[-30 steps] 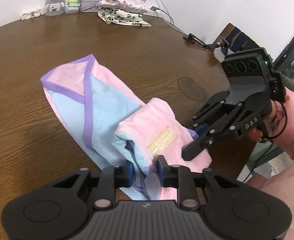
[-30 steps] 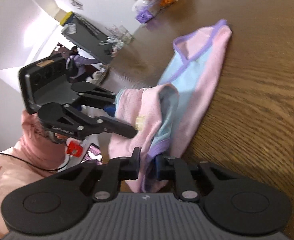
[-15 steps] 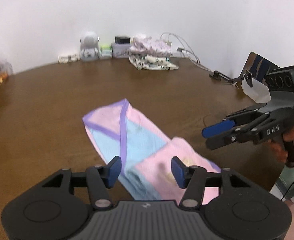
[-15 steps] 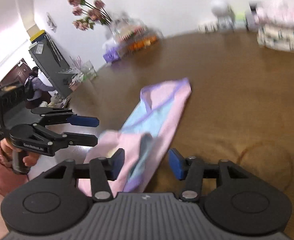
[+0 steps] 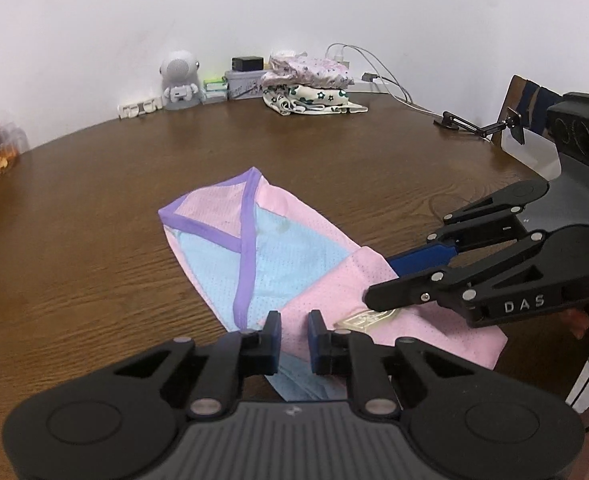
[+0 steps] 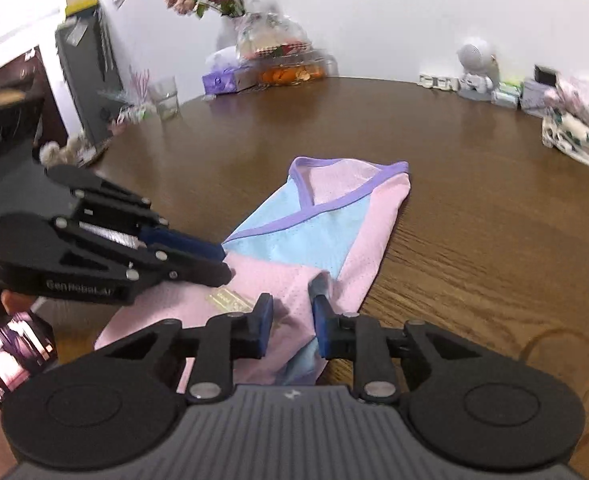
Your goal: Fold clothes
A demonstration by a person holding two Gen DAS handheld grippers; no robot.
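Observation:
A pink and light-blue garment with purple trim [image 5: 278, 256] lies partly folded on the brown wooden table [image 5: 94, 208], its near end turned over with a gold label up. It also shows in the right wrist view [image 6: 326, 232]. My left gripper [image 5: 294, 334] hovers over the near folded edge, jaws a narrow gap apart, holding nothing. My right gripper [image 6: 290, 320] sits over the same folded end, jaws slightly apart and empty. The right gripper [image 5: 378, 284] shows in the left view resting by the label; the left gripper [image 6: 222, 260] shows in the right view.
A stack of folded floral clothes [image 5: 310, 84] sits at the table's far edge by a small robot figure [image 5: 180, 80], boxes and cables. A phone holder [image 5: 478, 126] stands at right. Flowers and snack bags [image 6: 278, 60] stand at the far left of the right view.
One second ago both grippers were shut on the garment's near end. They let go, lifted away with jaws wide, and now have come back down over the fold with jaws narrowed.

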